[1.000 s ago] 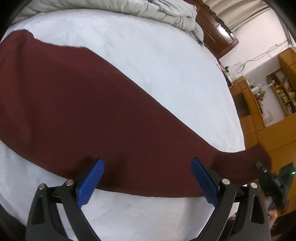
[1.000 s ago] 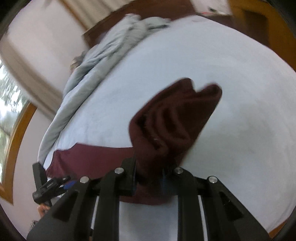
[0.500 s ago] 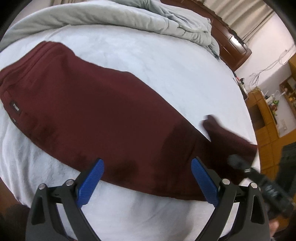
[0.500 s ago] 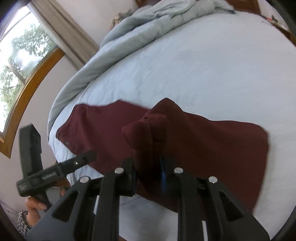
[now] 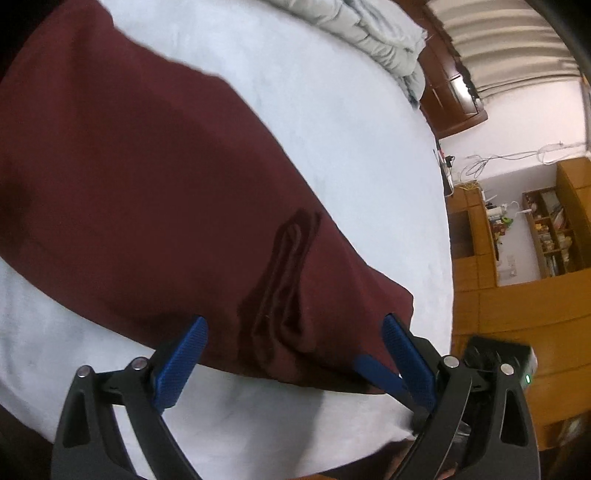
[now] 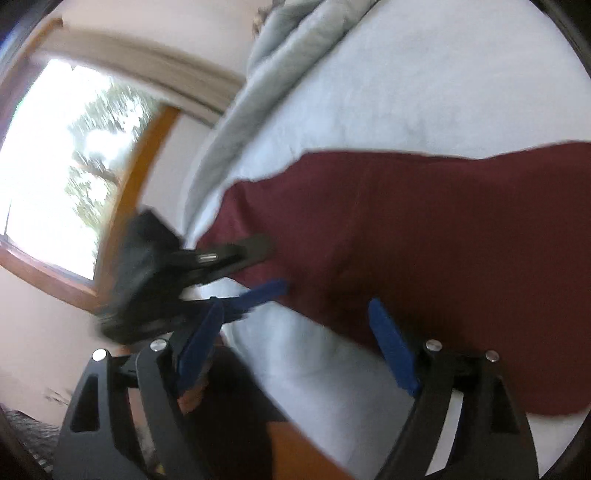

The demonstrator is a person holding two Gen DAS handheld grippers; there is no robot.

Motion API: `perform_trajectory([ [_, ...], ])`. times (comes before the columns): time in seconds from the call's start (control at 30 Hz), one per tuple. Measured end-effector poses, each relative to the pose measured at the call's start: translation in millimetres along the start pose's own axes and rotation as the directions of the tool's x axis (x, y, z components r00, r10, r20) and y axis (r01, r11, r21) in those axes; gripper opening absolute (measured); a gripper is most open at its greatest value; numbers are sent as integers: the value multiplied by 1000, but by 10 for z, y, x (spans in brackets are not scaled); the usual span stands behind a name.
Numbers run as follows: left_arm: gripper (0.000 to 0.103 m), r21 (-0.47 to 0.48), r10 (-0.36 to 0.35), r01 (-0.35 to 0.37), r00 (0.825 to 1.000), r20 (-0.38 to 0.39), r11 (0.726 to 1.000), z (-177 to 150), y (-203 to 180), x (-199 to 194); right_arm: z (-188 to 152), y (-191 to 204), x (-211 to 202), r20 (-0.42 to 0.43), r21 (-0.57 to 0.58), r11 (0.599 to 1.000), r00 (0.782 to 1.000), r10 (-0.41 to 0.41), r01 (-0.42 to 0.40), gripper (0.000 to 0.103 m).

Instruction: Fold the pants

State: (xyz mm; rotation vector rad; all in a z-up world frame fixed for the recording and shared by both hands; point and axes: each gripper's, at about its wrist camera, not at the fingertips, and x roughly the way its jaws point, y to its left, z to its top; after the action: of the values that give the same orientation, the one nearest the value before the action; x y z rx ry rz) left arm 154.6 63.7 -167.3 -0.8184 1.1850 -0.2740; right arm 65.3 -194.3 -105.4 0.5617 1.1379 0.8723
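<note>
The right hand-held gripper (image 6: 295, 343) has let go of the pants (image 5: 155, 206), which now lie folded across the frame's centre on the bed (image 5: 332, 110). Both it and the left hand-held gripper (image 5: 295, 350) stand wide apart and empty at the garment's lower edge.

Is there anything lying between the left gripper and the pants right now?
Nothing visible. The open left gripper sits right at the near edge of the maroon pants, with only bare white bedsheet around; the gray comforter is far off.
</note>
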Motion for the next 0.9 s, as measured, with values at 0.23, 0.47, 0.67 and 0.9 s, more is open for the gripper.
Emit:
perform_trajectory([
  [0.23,95,-26,-8,6,996,-88,1000,-33,-70,392,-270,-539,-1133,215,141,980,963,-166,138,82],
  [0.47,59,-24,47,-50,993,-108,998,-116,-227,538,-457,-779,-1284,252,206,966,945,-206,155,82],
  [0.67,23,40,98,-96,995,-37,995,-117,-315,456,-509,-819,-1152,223,201,964,950,-219,176,82],
  [0.9,22,97,205,-212,976,74,972,-42,-153,187,-503,-1030,-1165,226,271,955,957,-184,120,82],
])
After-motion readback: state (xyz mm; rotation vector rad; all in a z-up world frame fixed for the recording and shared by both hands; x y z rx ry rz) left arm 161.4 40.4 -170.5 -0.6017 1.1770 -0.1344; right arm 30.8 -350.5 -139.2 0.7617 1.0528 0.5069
